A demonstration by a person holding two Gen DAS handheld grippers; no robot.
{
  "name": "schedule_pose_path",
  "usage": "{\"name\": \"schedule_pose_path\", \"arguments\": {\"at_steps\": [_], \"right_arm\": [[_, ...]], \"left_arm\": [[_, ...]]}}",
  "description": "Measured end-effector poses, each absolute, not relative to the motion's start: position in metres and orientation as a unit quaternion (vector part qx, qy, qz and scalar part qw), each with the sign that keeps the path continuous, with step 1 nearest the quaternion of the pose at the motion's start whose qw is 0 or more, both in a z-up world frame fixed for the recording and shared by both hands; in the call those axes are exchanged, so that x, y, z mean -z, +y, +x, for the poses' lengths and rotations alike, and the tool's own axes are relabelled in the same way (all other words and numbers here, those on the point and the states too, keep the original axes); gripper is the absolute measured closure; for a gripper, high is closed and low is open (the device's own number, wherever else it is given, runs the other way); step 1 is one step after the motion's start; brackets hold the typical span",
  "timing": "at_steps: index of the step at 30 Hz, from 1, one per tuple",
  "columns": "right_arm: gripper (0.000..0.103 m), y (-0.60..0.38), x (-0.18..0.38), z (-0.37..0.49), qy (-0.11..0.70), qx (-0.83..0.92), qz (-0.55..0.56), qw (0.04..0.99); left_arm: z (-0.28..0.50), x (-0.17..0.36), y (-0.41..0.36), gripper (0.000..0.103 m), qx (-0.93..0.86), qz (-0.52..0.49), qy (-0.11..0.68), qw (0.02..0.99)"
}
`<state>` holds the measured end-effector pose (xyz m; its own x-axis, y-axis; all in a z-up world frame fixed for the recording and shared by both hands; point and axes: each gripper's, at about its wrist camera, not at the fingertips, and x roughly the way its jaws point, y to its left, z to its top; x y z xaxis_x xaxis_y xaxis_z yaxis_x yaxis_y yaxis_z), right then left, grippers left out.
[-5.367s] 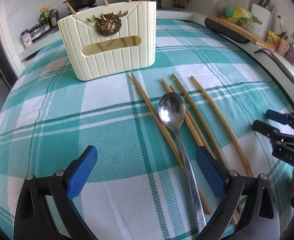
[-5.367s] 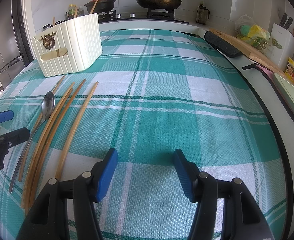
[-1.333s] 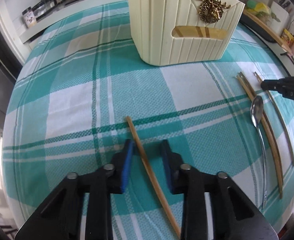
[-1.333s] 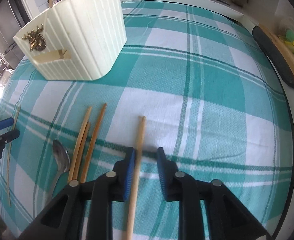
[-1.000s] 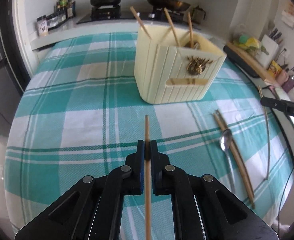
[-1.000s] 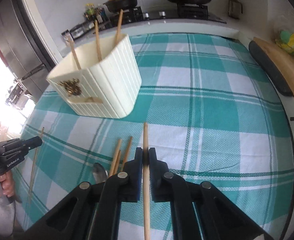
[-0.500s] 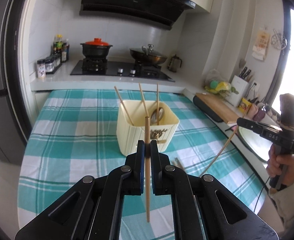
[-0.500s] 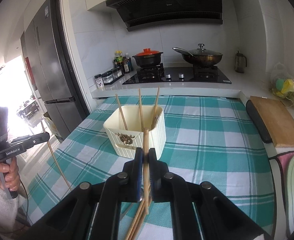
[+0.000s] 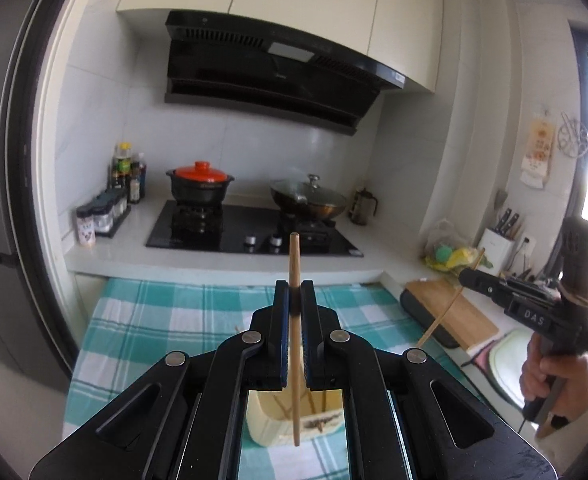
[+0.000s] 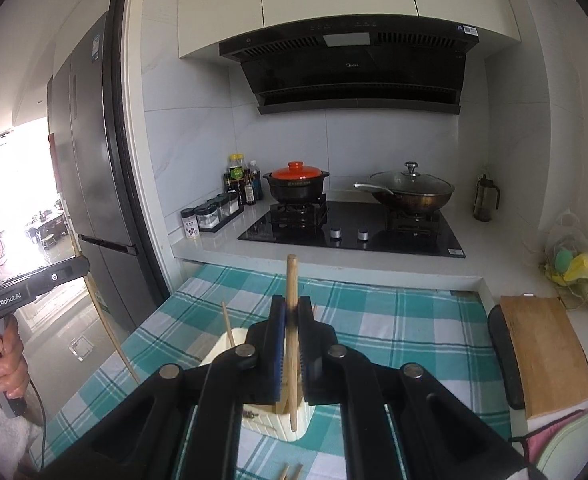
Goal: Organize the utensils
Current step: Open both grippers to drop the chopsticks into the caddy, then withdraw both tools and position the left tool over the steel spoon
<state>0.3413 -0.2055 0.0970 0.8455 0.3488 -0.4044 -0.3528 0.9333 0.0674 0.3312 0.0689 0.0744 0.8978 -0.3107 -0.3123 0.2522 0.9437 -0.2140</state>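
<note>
My left gripper (image 9: 294, 286) is shut on a wooden chopstick (image 9: 294, 256) held upright, high above the cream utensil holder (image 9: 270, 420), whose top shows below between the gripper arms. My right gripper (image 10: 291, 300) is shut on another upright chopstick (image 10: 292, 276) above the same holder (image 10: 230, 344), which has several chopsticks standing in it. The right gripper also shows in the left wrist view (image 9: 464, 276), the left gripper in the right wrist view (image 10: 86, 264). Chopstick ends (image 10: 292, 470) lie on the checked cloth.
The green-white checked cloth (image 10: 394, 320) covers the table. Behind it are a counter with a hob (image 10: 350, 232), a red-lidded pot (image 10: 296, 184) and a wok (image 10: 410, 196). A wooden cutting board (image 10: 542, 352) lies at right. A fridge (image 10: 90, 168) stands at left.
Both grippers have risen further and tilted up with their chopsticks. The holder has dropped low in both views and sits mostly behind the gripper bodies.
</note>
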Motion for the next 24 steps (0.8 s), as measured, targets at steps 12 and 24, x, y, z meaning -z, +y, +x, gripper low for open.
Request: {"name": "schedule_pose_path", "arguments": {"at_steps": [12, 24], "right_arm": [[0.097, -0.159, -0.011, 0.422, 0.315, -0.203, -0.033, 0.926], [0.067, -0.184, 0.036, 0.42, 0.36, -0.193, 0.043, 0.912]], "left_arm": [[0.436, 0.007, 0.042, 0.1, 0.106, -0.118, 0.262, 0.952], [0.425, 0.068, 0.048, 0.045, 0.094, -0.099, 0.37, 0.919]]}}
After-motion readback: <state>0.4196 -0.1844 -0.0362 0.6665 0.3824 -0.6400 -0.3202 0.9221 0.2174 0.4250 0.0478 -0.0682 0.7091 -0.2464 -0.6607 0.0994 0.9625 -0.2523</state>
